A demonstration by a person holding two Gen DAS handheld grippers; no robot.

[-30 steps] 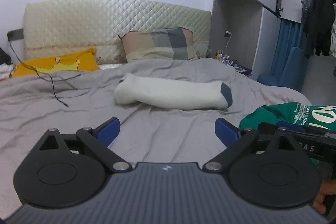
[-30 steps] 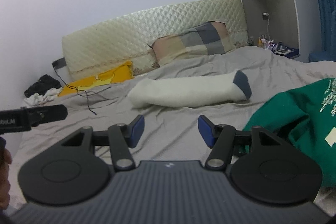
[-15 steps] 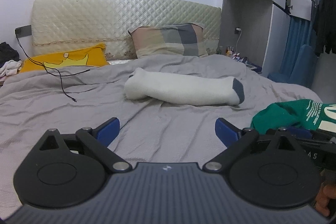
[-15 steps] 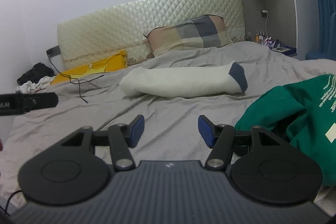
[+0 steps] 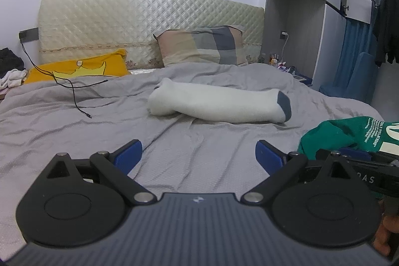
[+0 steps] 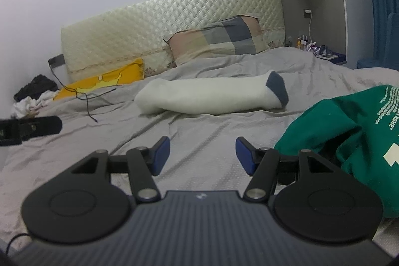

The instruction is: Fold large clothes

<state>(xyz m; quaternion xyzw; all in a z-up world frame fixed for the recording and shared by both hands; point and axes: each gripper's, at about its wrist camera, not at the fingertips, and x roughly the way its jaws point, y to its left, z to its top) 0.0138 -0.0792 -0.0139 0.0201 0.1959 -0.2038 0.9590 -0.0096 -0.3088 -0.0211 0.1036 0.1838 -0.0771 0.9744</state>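
A crumpled green garment with white print (image 6: 349, 131) lies on the grey bedsheet (image 6: 199, 141) at the right; it also shows in the left wrist view (image 5: 349, 133). My right gripper (image 6: 202, 153) is open and empty, just left of the garment, above the sheet. My left gripper (image 5: 198, 156) is open wide and empty, over the sheet to the left of the garment. The right gripper's body shows at the right edge of the left wrist view (image 5: 361, 166).
A long white bolster with a dark end (image 5: 219, 105) lies across the middle of the bed. A plaid pillow (image 5: 202, 45) and a yellow pillow (image 5: 79, 67) lean on the quilted headboard. A black cable (image 5: 72, 89) trails over the sheet. A bedside shelf (image 5: 296, 74) stands at the right.
Both views have shifted a little; the bed and bolster sit slightly further right in the left wrist view. Both grippers stay open and empty.
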